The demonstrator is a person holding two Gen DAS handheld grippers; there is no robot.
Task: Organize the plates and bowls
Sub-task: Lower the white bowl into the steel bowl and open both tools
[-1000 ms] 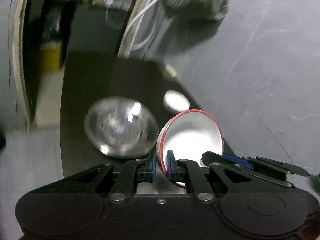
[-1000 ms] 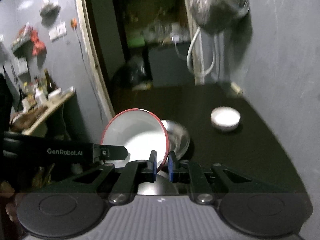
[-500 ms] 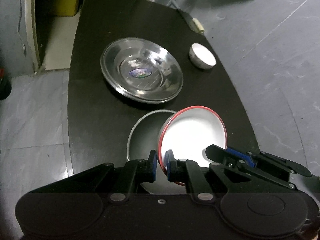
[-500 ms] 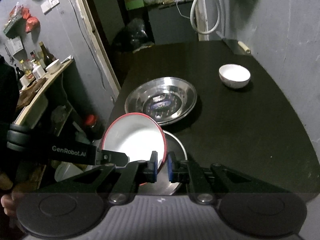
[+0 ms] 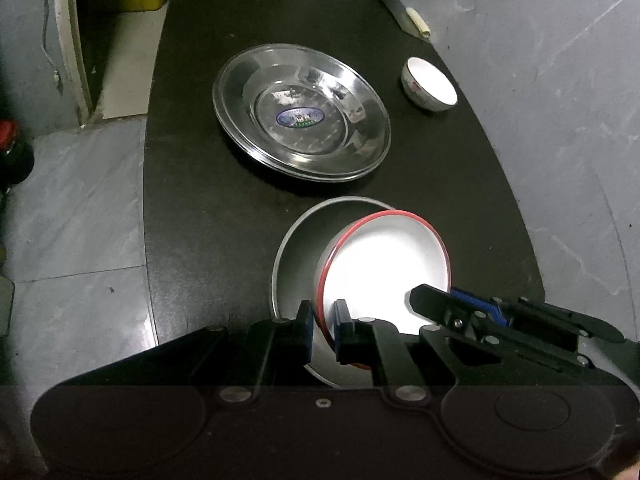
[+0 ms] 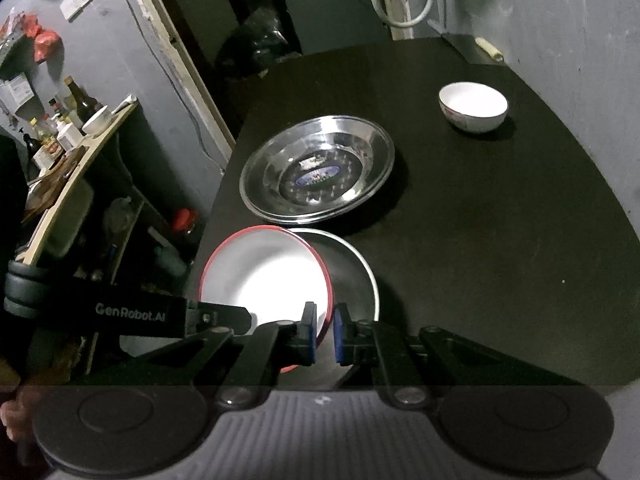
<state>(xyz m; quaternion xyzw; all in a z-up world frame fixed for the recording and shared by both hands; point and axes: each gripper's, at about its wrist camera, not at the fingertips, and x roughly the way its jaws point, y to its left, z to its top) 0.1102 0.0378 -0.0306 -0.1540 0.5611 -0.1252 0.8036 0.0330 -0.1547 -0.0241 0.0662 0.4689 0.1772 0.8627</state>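
"GenRobot.AI" is printed in white on the left gripper's [image 5: 321,330] arm, read from the right wrist view. The steel plate [image 5: 302,112] carries a blue oval sticker [image 5: 300,116] at its centre, its wording too small to read. Both the left gripper and the right gripper [image 6: 324,332] are clenched on opposite rims of the red-rimmed white bowl [image 5: 384,264], which tilts over a grey bowl [image 5: 298,256] just nearer than the plate. A small white bowl [image 6: 473,107], apparently empty, stands right of the plate, near the black table's [image 6: 500,216] edge.

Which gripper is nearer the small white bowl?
Right. The right gripper clamps the red-rimmed bowl on the small white bowl side; the left gripper clamps the opposite rim.
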